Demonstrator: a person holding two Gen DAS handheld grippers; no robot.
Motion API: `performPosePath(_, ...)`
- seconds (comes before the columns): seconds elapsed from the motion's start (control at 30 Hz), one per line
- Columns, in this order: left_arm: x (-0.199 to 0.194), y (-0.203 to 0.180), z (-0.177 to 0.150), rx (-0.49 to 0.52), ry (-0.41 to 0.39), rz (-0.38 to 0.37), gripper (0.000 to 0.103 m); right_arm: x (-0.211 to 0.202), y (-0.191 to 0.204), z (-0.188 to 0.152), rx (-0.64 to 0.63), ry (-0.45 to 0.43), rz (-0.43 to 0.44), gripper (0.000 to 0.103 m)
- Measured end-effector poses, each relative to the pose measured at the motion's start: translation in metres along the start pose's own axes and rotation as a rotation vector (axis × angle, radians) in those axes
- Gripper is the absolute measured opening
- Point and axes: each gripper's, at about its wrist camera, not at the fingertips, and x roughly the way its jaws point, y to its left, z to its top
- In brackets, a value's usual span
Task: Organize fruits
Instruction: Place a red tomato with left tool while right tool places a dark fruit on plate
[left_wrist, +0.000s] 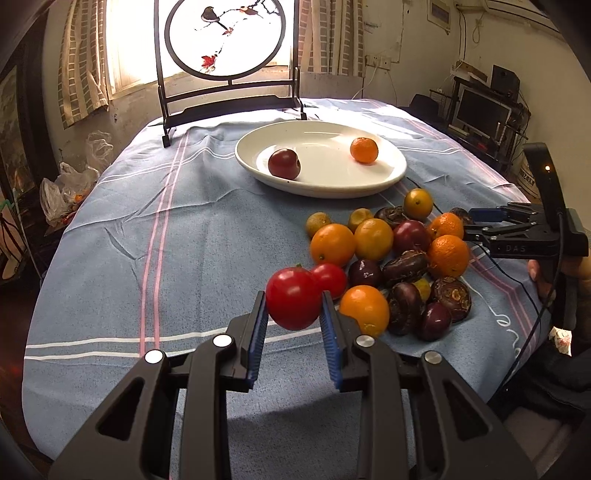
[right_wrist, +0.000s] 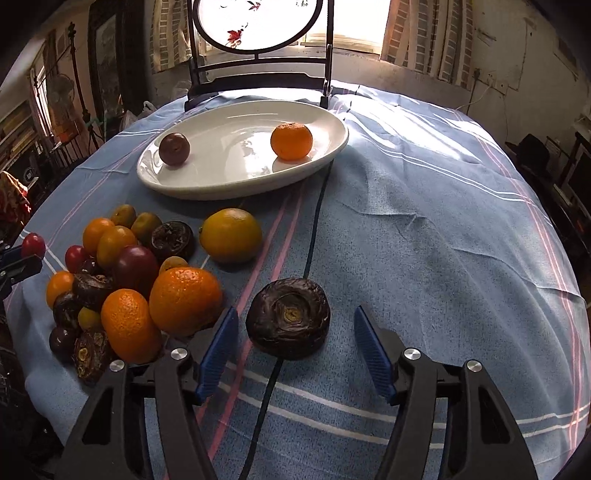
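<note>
Blue striped cloth (left_wrist: 110, 236) covers the surface, wrinkled, with pink and white lines; a thin dark cable (right_wrist: 314, 221) runs across it in the right wrist view. Round-panel screen (left_wrist: 225, 37) with a bird and red leaves stands at the top centre, backlit by the window with checked curtains (left_wrist: 79, 62). Plastic bags (left_wrist: 59, 192) at the left edge, a monitor (left_wrist: 480, 109) on a rack at the upper right.

White oval plate (left_wrist: 332, 184) sits in the upper middle, holding one dark plum (left_wrist: 283, 164) and one small orange (left_wrist: 364, 150), well apart. Fruit pile (left_wrist: 399, 258) lies right of centre: oranges, plums, wrinkled dark fruits, small yellow-green ones.

Left claw (left_wrist: 293, 314) pinches a red tomato (left_wrist: 293, 297) between its blue pads, at the pile's lower left edge, a second tomato (left_wrist: 330, 278) just behind it.

Right claw (right_wrist: 295, 325) is spread wide around a wrinkled dark fruit (right_wrist: 288, 323) resting on the cloth at lower centre; pads not touching it.

Letters "DAS" readable on the right claw's body at the right edge of the left wrist view. White script on the cloth at lower right is unreadable.
</note>
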Motion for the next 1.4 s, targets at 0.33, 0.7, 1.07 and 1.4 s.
performPosePath(0.33,0.0,0.003,0.004,-0.021,-0.006,-0.008,0.027,-0.016,-0.007,-0.002,0.044,-0.066,0.028,0.043)
performPosePath(0.7,0.015,0.0,0.075,-0.023,-0.055,-0.059,0.027,-0.077,-0.037,0.057,0.089,-0.261,0.063,0.043)
performPosePath(1.07,0.136,-0.018,0.17,-0.047,0.057,-0.08,0.028,0.032,-0.013,0.162,0.078,-0.134,0.146,0.044)
performPosePath(1.4,0.147,-0.005,0.183,-0.096,0.032,-0.05,0.064,0.052,0.001,0.172,0.068,-0.172,0.147,0.065)
